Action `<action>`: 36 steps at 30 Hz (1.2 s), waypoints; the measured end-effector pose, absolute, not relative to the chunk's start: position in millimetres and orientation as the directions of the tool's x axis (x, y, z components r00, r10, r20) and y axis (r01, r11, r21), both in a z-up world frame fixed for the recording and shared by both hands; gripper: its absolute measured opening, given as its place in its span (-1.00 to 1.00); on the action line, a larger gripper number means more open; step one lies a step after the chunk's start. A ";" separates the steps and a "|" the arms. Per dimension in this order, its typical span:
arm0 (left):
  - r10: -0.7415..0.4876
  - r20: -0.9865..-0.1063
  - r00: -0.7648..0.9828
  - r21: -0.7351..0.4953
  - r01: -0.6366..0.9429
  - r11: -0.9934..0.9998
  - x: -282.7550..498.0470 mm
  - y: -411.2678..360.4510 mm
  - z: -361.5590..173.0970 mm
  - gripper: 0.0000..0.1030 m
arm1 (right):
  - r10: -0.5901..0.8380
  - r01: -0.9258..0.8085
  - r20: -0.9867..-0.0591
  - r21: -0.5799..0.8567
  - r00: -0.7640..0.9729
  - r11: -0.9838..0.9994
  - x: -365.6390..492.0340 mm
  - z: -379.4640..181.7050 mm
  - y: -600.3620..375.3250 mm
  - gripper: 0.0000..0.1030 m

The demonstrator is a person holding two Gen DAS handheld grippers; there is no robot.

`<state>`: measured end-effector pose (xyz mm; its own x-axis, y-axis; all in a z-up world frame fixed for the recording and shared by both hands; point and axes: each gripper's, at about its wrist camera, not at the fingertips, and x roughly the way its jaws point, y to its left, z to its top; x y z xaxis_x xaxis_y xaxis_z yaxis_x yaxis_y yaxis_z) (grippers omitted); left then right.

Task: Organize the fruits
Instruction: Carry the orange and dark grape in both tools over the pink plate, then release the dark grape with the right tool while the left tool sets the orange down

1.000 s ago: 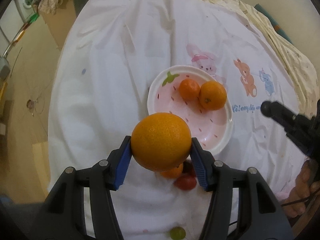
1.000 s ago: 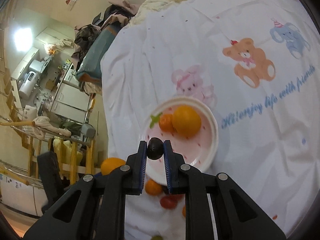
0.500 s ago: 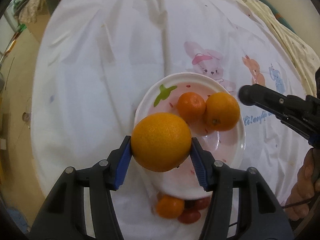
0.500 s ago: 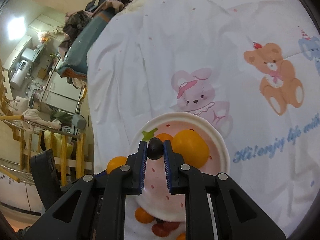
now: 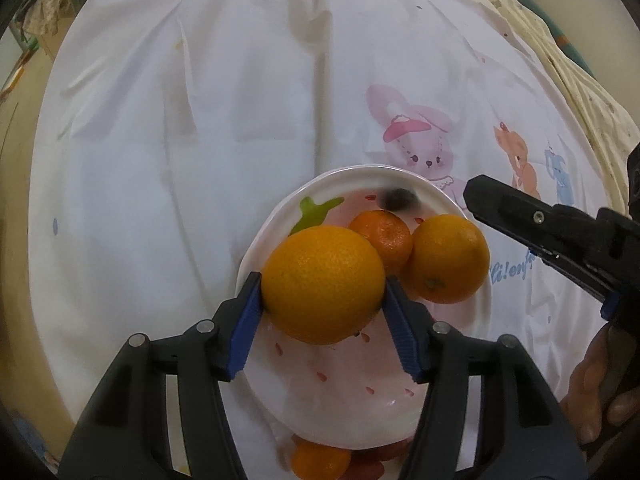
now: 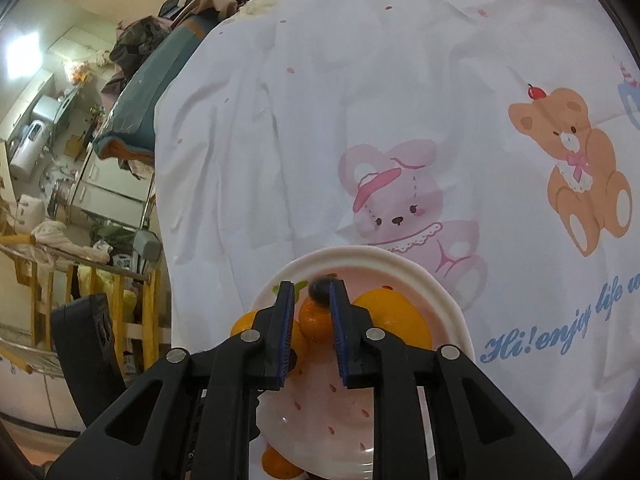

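At the lower centre of the left wrist view, the left tongs (image 5: 322, 304) clenched a large round orange (image 5: 323, 283) above the pink strawberry-patterned plate (image 5: 332, 396). The right tongs (image 6: 311, 320) stood spread apart, a small dark blurred fruit (image 6: 320, 293) loose between their tips over the plate's far side, beside a small tangerine (image 5: 382, 234) and a second orange (image 5: 448, 258) on the white cartoon-printed cloth (image 5: 200, 120).

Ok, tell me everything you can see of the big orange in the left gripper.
The big orange is round, bright orange-yellow, with dimpled peel and no visible stem end. The left gripper is shut on it, blue pads pressing its two sides. It is held over the near-left part of the pink strawberry-print plate; whether it touches the plate cannot be told. It overlaps the smaller mandarin behind it; contact is unclear.
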<state>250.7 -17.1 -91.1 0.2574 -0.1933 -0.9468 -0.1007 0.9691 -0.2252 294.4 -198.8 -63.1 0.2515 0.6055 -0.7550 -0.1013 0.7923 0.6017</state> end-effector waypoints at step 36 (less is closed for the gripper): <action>-0.093 -0.946 0.310 -0.139 -0.130 0.982 245.2 -14.0 -79.5 0.69 | 0.577 -0.045 -0.739 0.601 0.347 0.798 267.6 -23.5 -258.3 0.36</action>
